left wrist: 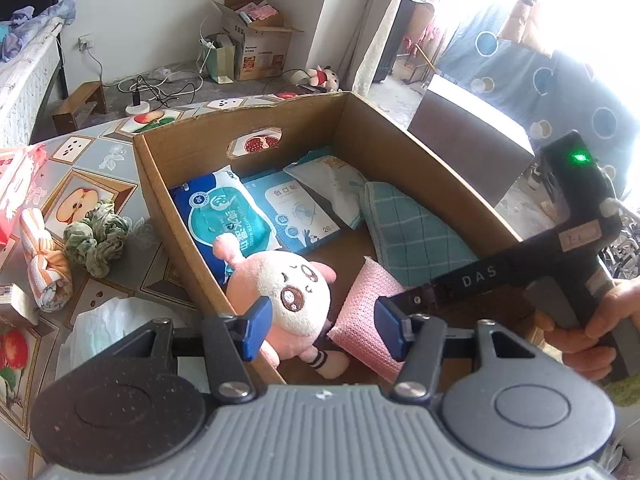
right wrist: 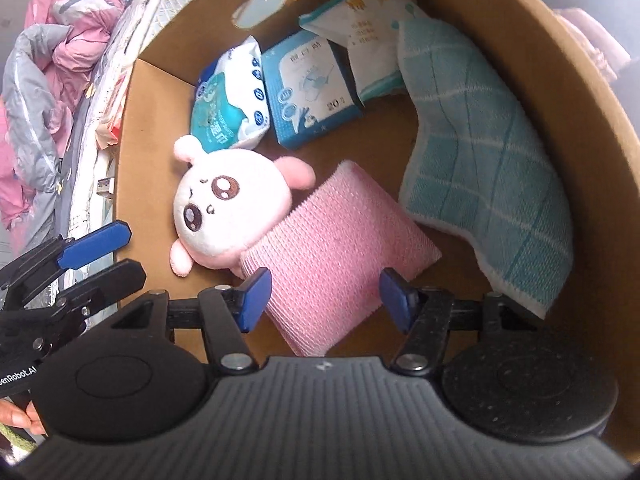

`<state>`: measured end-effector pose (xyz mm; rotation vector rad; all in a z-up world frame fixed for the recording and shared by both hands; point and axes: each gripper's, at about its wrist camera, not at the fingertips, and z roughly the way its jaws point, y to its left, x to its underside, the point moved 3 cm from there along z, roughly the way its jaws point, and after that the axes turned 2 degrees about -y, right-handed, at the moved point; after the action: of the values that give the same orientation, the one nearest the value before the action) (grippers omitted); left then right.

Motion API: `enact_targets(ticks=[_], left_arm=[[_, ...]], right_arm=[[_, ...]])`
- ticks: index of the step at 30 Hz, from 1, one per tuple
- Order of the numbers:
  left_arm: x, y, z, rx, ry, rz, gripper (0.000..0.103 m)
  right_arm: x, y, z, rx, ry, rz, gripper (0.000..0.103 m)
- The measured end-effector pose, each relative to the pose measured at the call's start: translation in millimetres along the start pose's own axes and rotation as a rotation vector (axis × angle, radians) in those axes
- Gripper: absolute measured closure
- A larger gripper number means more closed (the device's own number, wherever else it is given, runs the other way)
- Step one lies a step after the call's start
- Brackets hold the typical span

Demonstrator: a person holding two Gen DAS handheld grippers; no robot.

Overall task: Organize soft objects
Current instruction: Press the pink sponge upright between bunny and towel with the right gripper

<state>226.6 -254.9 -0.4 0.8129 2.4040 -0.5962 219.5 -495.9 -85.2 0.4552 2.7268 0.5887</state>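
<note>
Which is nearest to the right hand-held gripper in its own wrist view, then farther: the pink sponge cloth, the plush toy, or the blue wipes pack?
From the right hand-held gripper:
1. Pink sponge cloth, between its open fingers.
2. Plush toy, up and left, overlapping the cloth's edge.
3. Blue wipes pack, farthest, beyond the toy's head near the box's back wall.

A table spread with a fruit-print oilcloth (left wrist: 92, 196) carries an open brown cardboard box (left wrist: 168, 208). At the box's nine o'clock lie a crumpled green cloth (left wrist: 98, 240), a knotted orange-striped towel (left wrist: 44, 264) and white tissue (left wrist: 108, 320).
</note>
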Motion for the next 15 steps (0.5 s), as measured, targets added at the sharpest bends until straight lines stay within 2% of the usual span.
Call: enact_targets(ticks=[3,5,6,8,10,12,14,15], left_arm=[[5.9,-2.8,-3.6,0.012,-0.001,0.001,0.045],[9.3,-5.2,-3.9,0.024,-0.001,0.004,0.045],[12.0,-6.6,-3.9,0.026,0.000,0.006,0.045],[16.1,-8.6,-3.5,0.022,0.000,0.013,0.045],[18.9,-10.1,-4.0,0.011,-0.003,0.023,0.045],[21.9,-10.9,-6.4,0.000,-0.015,0.041,0.045],[23.8,-12.0,-9.8,-0.013,-0.031,0.066,0.045],[24.6,-12.8,-12.0,-0.024,-0.040,0.079,0.045]], right_arm=[[-6.6,10.3,-1.9,0.064,-0.061,-0.119,0.047],[-10.9,11.3,2.4,0.105,-0.070,-0.170,0.051],[-12.6,10.1,5.8,0.114,-0.066,-0.190,0.056],[-16.5,5.0,11.7,0.136,-0.049,-0.194,0.059],[-17.8,0.8,10.8,0.108,-0.043,-0.159,0.060],[-16.8,1.4,1.0,0.054,-0.037,-0.146,0.058],[-11.2,9.1,-11.0,0.018,-0.036,-0.198,0.053],[-7.1,14.6,-15.9,0.012,-0.035,-0.242,0.043]])
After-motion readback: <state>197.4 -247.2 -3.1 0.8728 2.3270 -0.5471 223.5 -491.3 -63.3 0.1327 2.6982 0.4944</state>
